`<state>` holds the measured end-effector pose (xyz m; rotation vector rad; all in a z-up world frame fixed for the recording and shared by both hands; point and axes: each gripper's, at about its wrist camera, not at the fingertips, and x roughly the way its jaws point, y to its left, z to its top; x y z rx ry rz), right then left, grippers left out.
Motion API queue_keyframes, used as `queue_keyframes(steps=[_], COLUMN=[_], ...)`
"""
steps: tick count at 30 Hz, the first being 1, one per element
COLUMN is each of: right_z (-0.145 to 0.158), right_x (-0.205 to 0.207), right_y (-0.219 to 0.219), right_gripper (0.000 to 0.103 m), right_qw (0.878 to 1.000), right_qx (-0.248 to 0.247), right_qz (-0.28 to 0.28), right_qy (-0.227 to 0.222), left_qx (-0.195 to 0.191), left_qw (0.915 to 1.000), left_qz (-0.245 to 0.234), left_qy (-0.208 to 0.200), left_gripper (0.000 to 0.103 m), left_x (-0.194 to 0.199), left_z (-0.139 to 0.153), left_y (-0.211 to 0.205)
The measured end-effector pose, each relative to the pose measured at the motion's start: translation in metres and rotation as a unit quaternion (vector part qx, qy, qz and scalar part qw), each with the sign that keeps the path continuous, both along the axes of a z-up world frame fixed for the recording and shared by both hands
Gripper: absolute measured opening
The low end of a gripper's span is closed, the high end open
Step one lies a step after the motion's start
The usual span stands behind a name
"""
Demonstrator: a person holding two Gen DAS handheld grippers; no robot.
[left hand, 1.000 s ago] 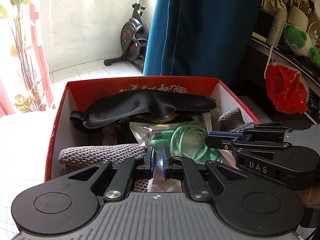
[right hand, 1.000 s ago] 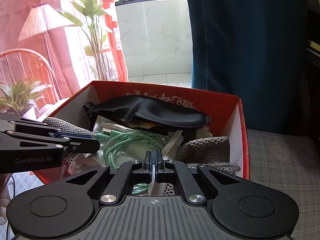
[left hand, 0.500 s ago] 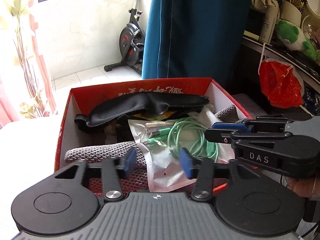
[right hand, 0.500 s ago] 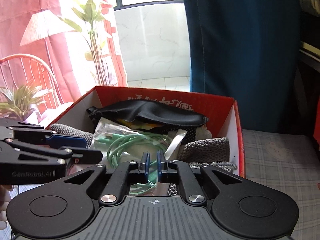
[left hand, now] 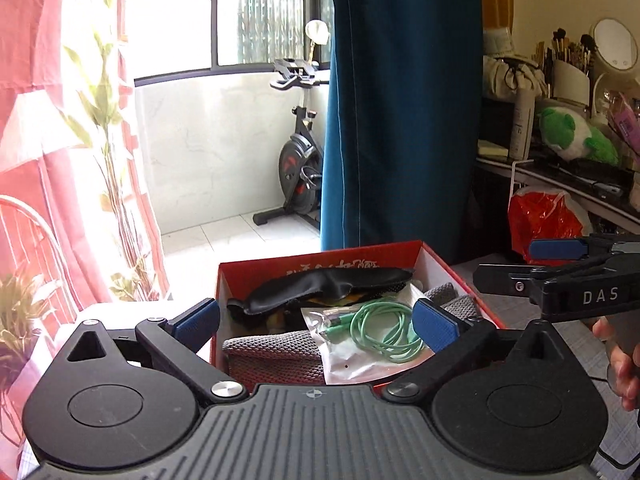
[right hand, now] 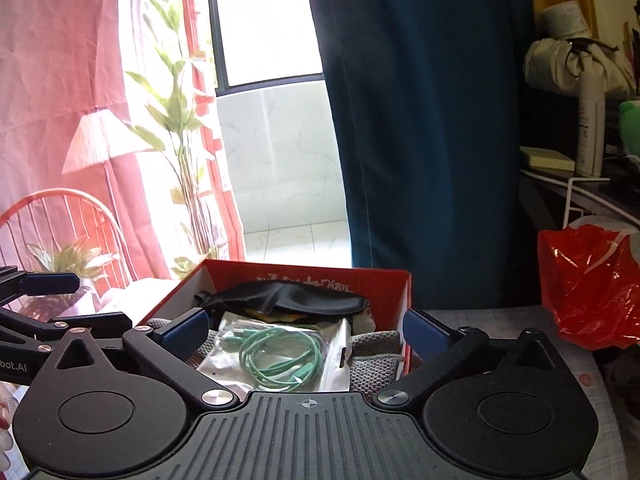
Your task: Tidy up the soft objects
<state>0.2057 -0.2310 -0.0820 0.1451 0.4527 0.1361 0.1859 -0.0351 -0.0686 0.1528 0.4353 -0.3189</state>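
Note:
A red cardboard box (left hand: 320, 258) (right hand: 380, 286) sits ahead. Inside lie a black eye mask (left hand: 328, 284) (right hand: 280, 300), a clear plastic bag with a coiled green cable (left hand: 380, 330) (right hand: 280, 354) and a grey knit cloth (left hand: 272, 354) (right hand: 376, 354). My left gripper (left hand: 316, 322) is open and empty, raised just in front of the box. My right gripper (right hand: 306, 330) is open and empty, also pulled back from the box. The right gripper shows in the left wrist view (left hand: 560, 268), and the left gripper in the right wrist view (right hand: 48, 308).
A red plastic bag (right hand: 588, 288) (left hand: 544, 220) hangs at the right by a dark shelf with a green plush toy (left hand: 572, 136). A teal curtain (left hand: 400, 100) hangs behind the box. An exercise bike (left hand: 298, 168), plants and a red chair (right hand: 60, 232) stand further left.
Both grippers opened wide, letting go of the bagged green cable, and drew back and up from the box. The bag now lies inside the box.

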Motion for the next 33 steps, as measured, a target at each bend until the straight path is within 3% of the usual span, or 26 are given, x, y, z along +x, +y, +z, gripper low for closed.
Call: queue_keyframes(steps=[7, 12, 17, 21, 33], right_z=[0.041, 0.071, 0.092, 0.1, 0.1], right_x=[-0.051, -0.091, -0.127, -0.146, -0.16], right_y=[-0.001, 0.002, 0.009, 0.013, 0.023], right_gripper=[0.103, 0.103, 0.103, 0.103, 0.103], right_qw=[1.0, 0.998, 0.997, 0.996, 0.996], right_qx=[0.015, 0.012, -0.004, -0.011, -0.004], right_qz=[-0.008, -0.029, -0.031, -0.034, -0.017], right_qy=[-0.027, -0.047, -0.071, -0.087, -0.085], left_qx=[0.001, -0.036, -0.033, -0.003, -0.019], left_qw=[0.9963, 0.9938, 0.9919, 0.988, 0.9875], left_qz=[0.07, 0.075, 0.094, 0.124, 0.134], left_qy=[-0.051, -0.073, -0.078, -0.091, -0.081], left_gripper=[0.103, 0.103, 0.103, 0.103, 0.103], left_x=[-0.05, -0.09, -0.121, -0.145, -0.158], left_z=[0.036, 0.062, 0.079, 0.084, 0.086], left_y=[0.017, 0.034, 0.037, 0.034, 0.04])
